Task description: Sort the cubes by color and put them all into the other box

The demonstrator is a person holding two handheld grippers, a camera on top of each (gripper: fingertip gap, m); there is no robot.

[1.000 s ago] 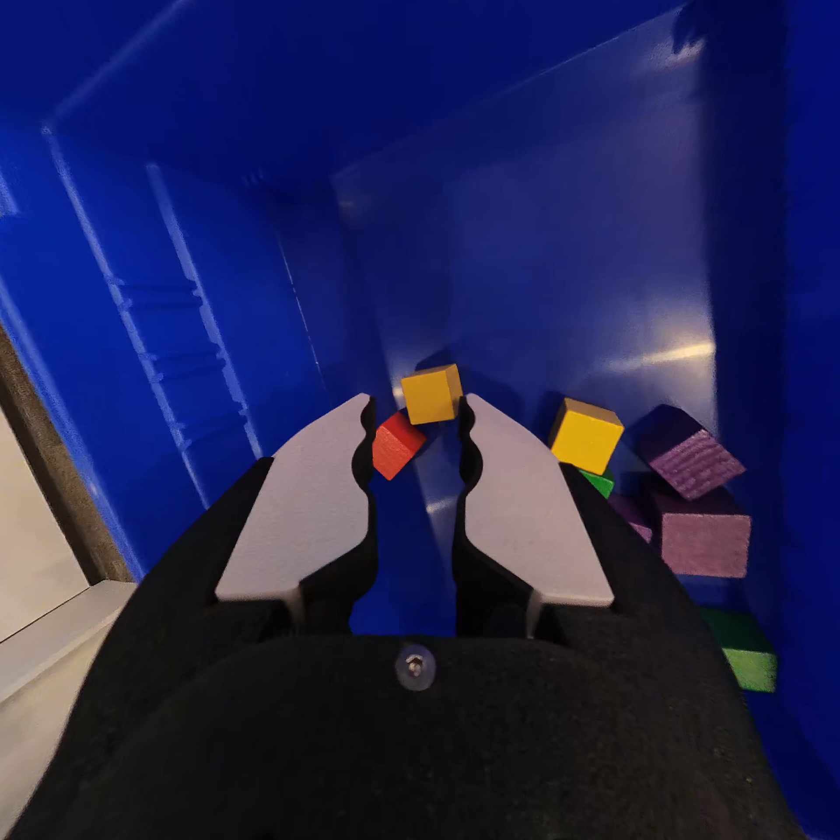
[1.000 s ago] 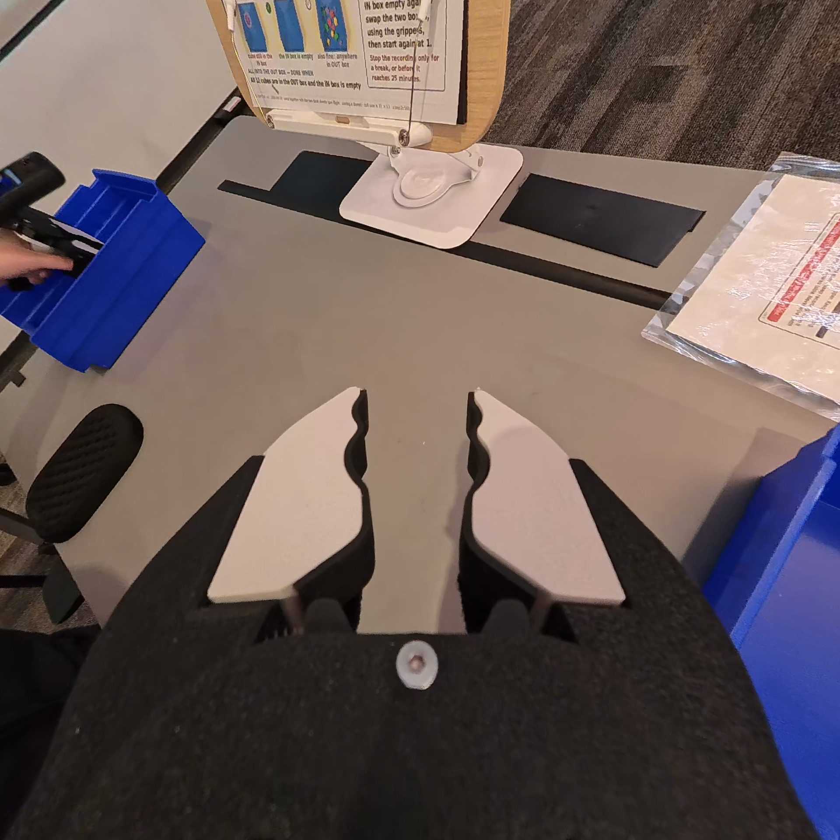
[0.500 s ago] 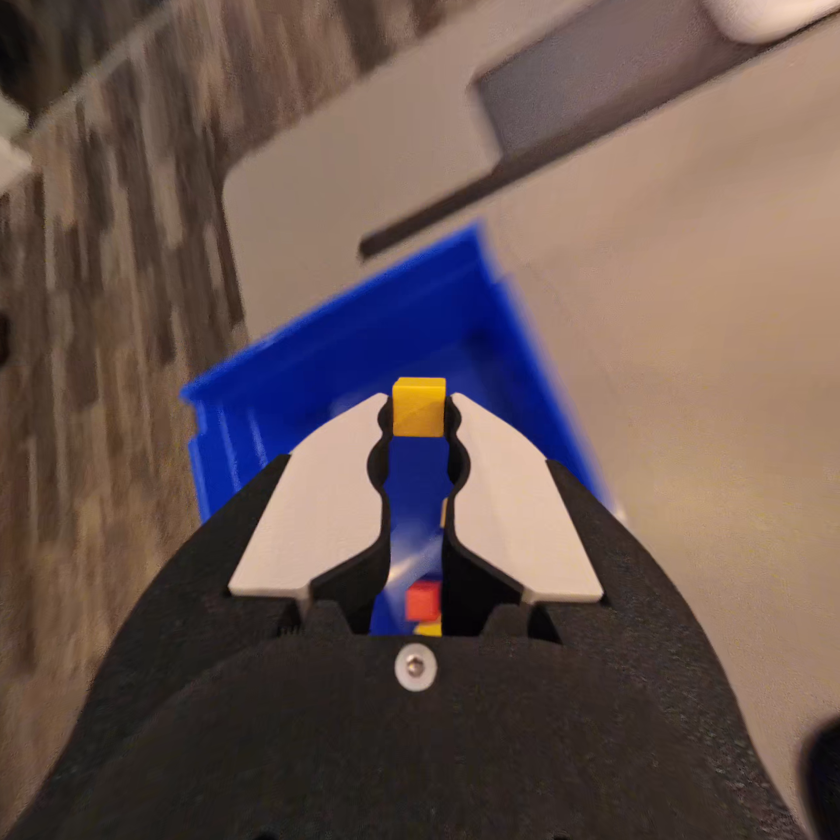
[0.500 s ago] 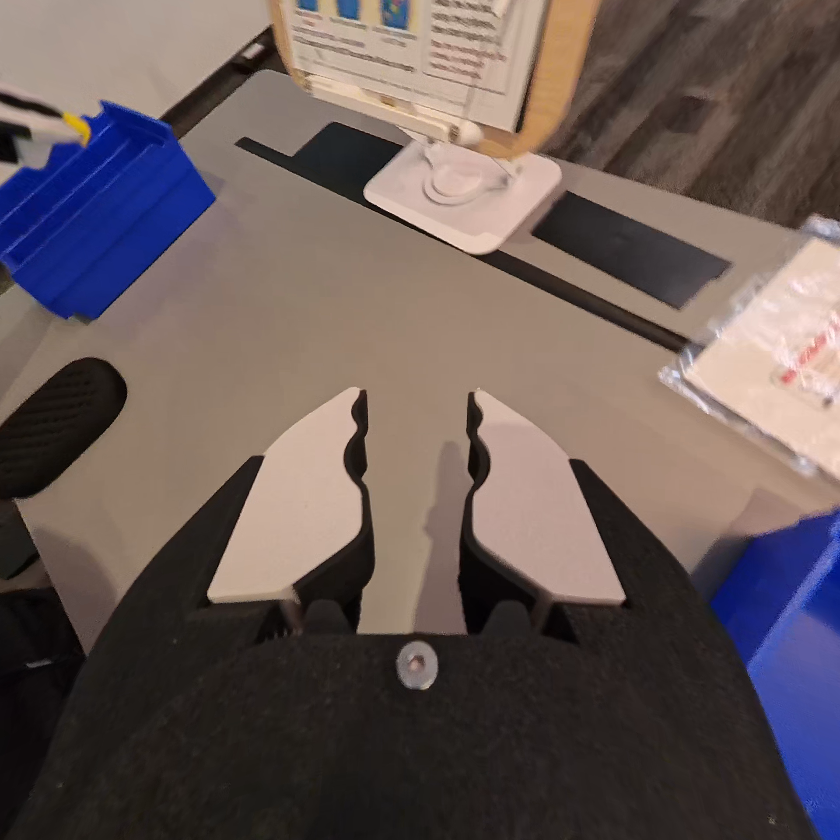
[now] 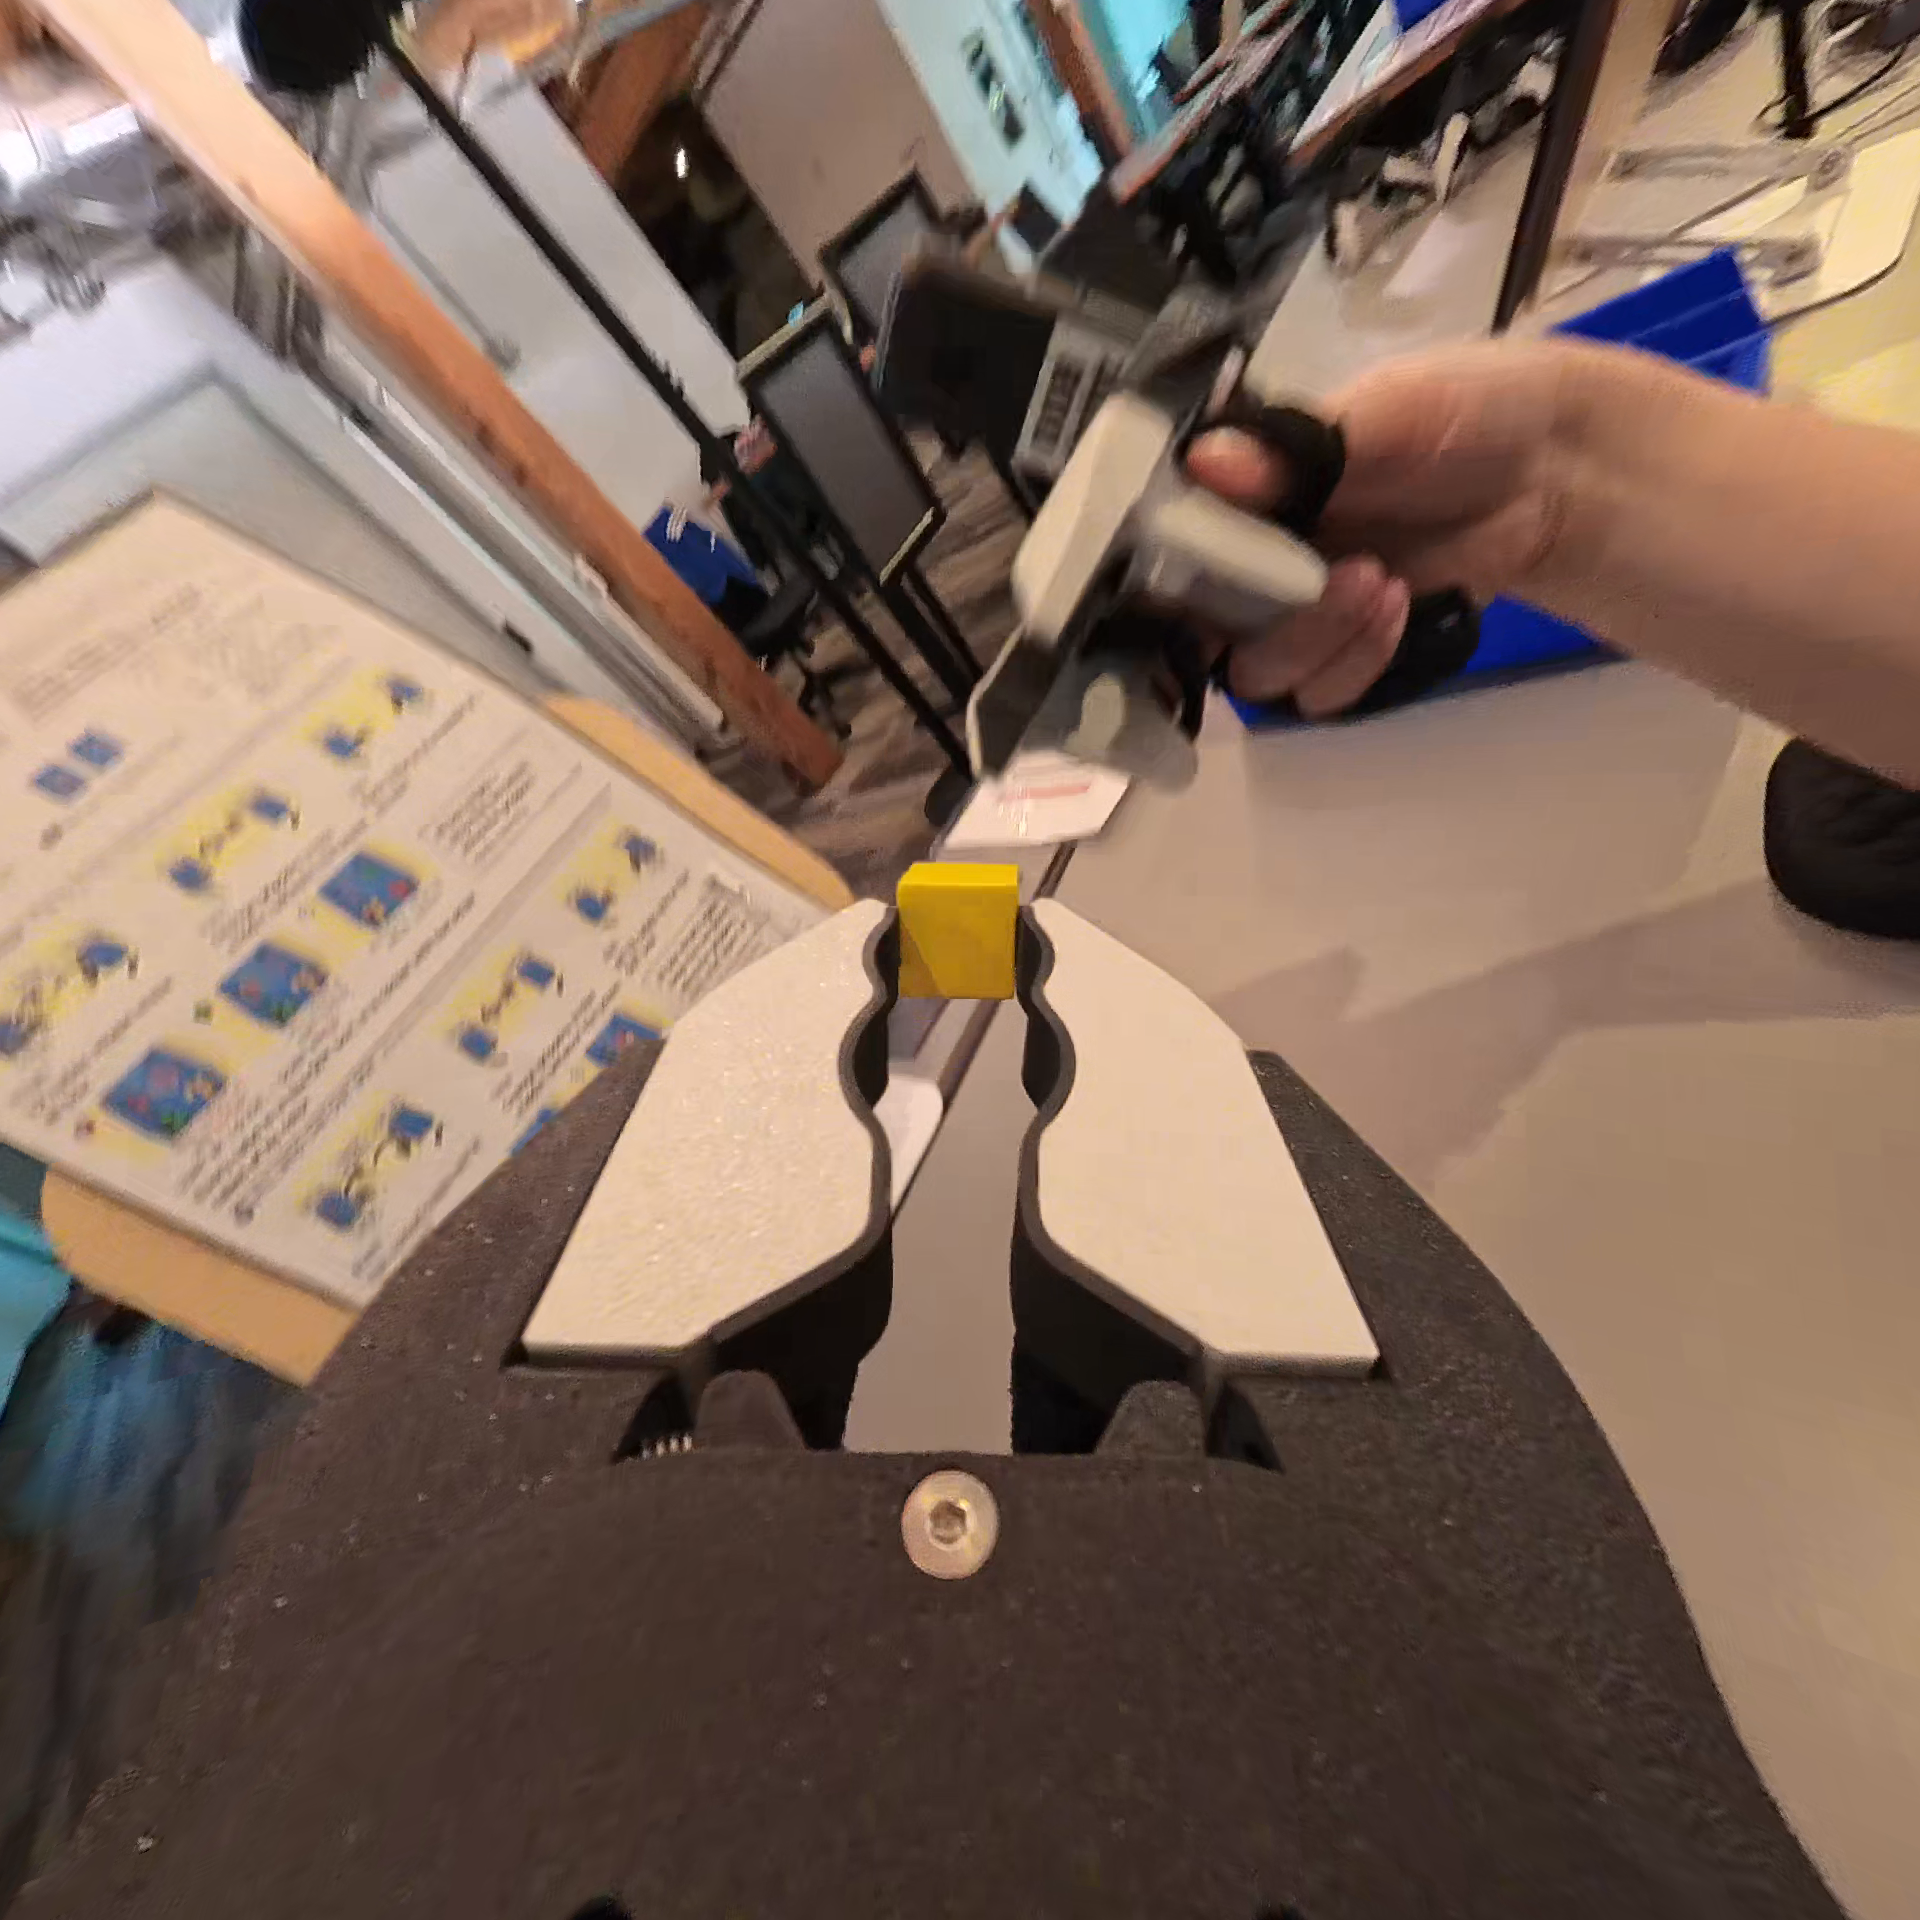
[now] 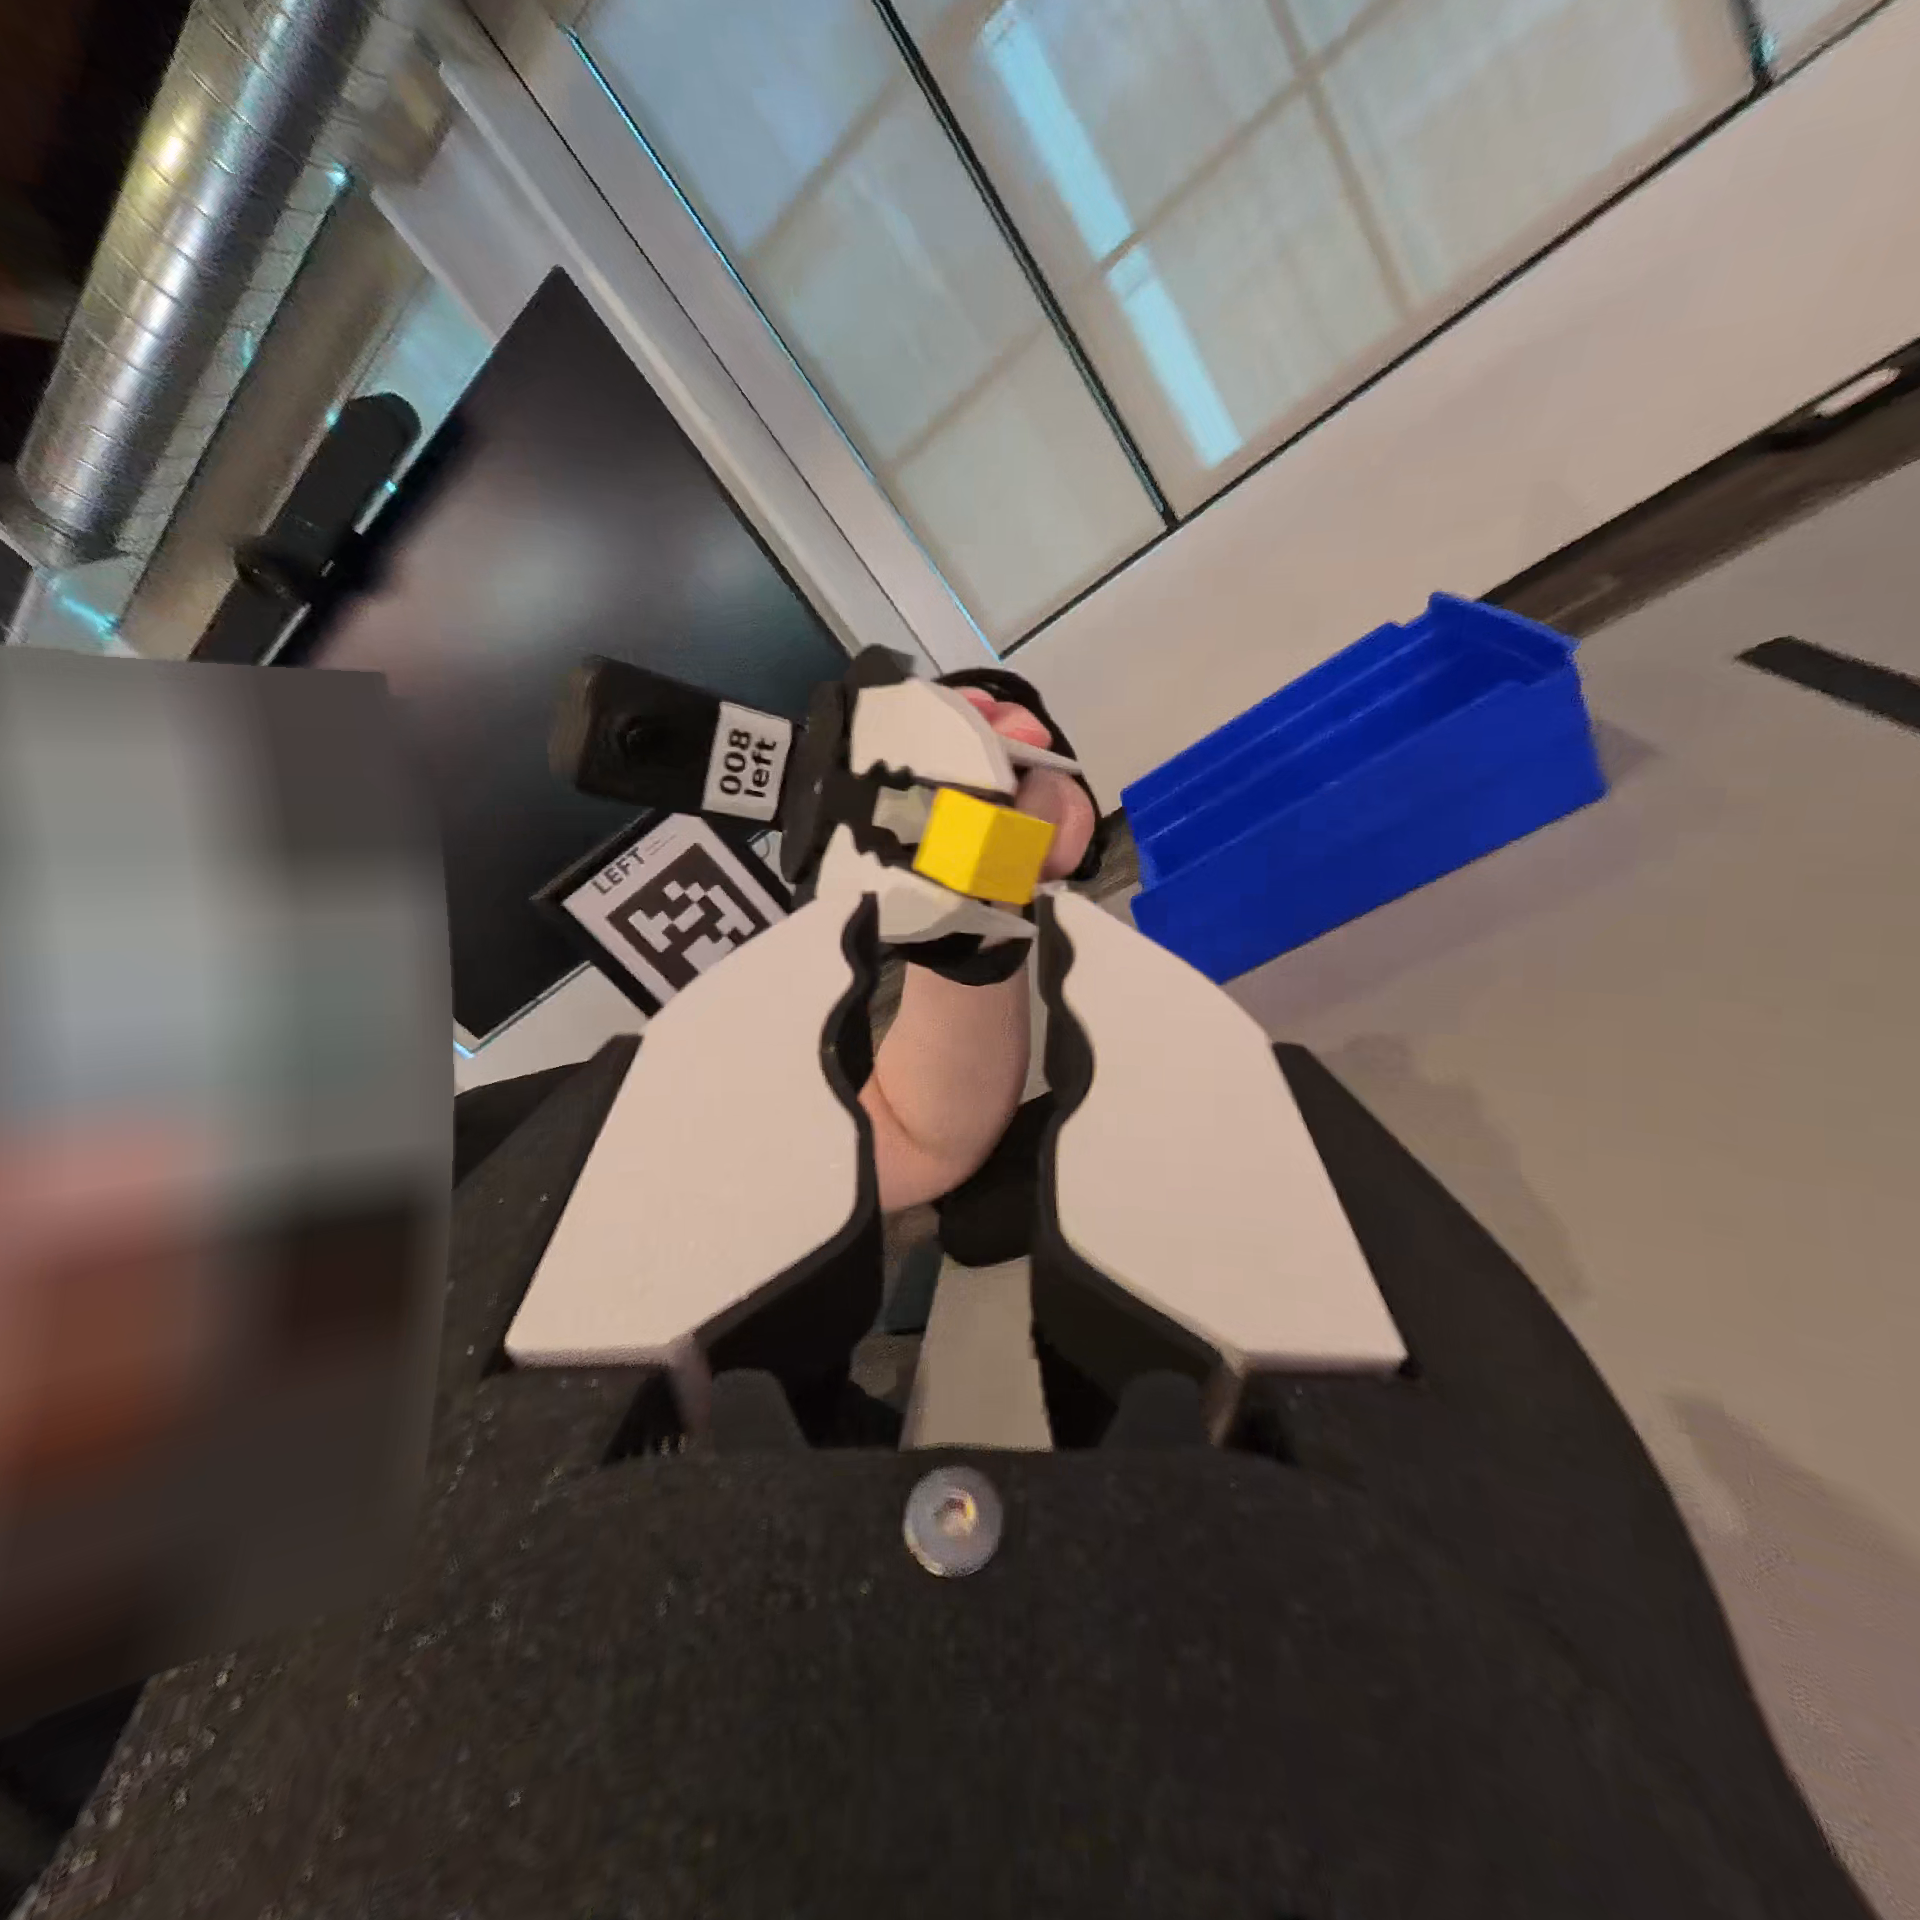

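The room is big, with tall windows (image 6: 1039,270), a shiny pipe (image 6: 177,260) up high, a dark screen (image 6: 540,582) and rows of desks (image 5: 1247,177) far back. The table (image 5: 1558,1091) is grey and smooth. A blue box (image 6: 1382,790) sits on it, seen in the right wrist view, well apart from both tongs. A picture board (image 5: 312,935) on a wooden back stands at the left of the left wrist view, blurry. A flat paper (image 5: 1039,805) lies on the table past the cube. The left tongs (image 5: 956,935) are squeezed on a yellow cube (image 5: 956,930). The cube sits right at the tips, with one pad touching each side, and it is up in the air above the table. In the right wrist view the same cube (image 6: 982,854) shows in the left tongs (image 6: 961,847), held by a hand (image 6: 945,1060). The right tongs (image 6: 951,935) are spread apart with nothing between the pads. Their tips are just beside the cube, but I cannot tell if they touch it. In the left wrist view a hand (image 5: 1423,520) holds the right tongs (image 5: 1081,727) up over the table, blurry.
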